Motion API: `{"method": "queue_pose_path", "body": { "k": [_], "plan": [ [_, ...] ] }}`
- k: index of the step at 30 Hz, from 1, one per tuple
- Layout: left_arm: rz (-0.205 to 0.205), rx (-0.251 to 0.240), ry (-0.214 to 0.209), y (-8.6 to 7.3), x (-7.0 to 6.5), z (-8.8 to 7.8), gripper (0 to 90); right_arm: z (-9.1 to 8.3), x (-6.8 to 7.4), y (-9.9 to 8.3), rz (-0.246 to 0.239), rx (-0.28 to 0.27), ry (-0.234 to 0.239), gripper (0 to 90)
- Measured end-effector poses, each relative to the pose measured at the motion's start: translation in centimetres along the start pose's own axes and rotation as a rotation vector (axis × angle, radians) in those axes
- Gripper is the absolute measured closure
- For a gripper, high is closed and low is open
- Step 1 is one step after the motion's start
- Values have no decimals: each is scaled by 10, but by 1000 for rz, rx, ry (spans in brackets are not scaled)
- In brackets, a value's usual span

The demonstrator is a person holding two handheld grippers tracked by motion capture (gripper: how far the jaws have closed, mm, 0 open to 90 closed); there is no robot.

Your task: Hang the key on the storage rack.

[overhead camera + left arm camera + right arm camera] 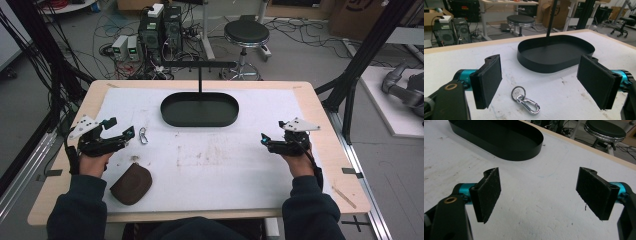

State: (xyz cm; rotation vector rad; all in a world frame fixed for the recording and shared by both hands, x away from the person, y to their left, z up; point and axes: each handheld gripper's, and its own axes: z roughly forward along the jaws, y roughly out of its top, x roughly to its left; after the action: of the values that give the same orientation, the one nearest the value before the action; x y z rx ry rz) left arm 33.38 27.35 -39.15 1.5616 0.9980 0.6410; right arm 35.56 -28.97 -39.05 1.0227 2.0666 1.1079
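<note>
The table (320, 150), covered by a stained white mat, is seen with both grippers held just above it. Ahead of both grippers, toward the far edge, an oval black tray (200, 120) with an upright post is placed. Near the person's edge, just behind and to the inside of the left gripper (120, 129), a brown pouch (131, 183) is lying. The smallest thing, a silver clip on a key ring (526, 100), is lying flat on the mat directly in front of the left gripper, between the lines of its two pads and just short of them, untouched. The left gripper's jaws are held wide apart with nothing between the pads. The right gripper (263, 139) is likewise spread apart and empty, well away from the clip, with bare mat ahead of it.

Trouble is judged most likely at the pickup: the clip is thin, smooth metal lying flat, so it could be pushed along the mat by the broad pads rather than caught, or pinched only by the loose ring and left dangling and swinging. If the approach is made too low, the mat could be snagged. A weak hold could let the clip drop short of the tray or strike its rim.

No brand, label or readable writing can be made out on any of these things.
</note>
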Motion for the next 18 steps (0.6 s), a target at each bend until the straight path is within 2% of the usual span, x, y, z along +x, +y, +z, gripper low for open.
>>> {"method": "queue_pose_path", "body": {
  "k": [4, 13, 18],
  "plan": [
    [-5, 6, 4, 0, 1, 2, 199, 1, -2, -1, 13, 8, -1, 204],
    [-8, 14, 16, 2, 3, 7, 216, 0, -3, -5, 8, 23, -6, 204],
    [-15, 17, 18, 6, 4, 13, 268, -10, -2, -10, -2, 25, -23, 205]
  ]
}}
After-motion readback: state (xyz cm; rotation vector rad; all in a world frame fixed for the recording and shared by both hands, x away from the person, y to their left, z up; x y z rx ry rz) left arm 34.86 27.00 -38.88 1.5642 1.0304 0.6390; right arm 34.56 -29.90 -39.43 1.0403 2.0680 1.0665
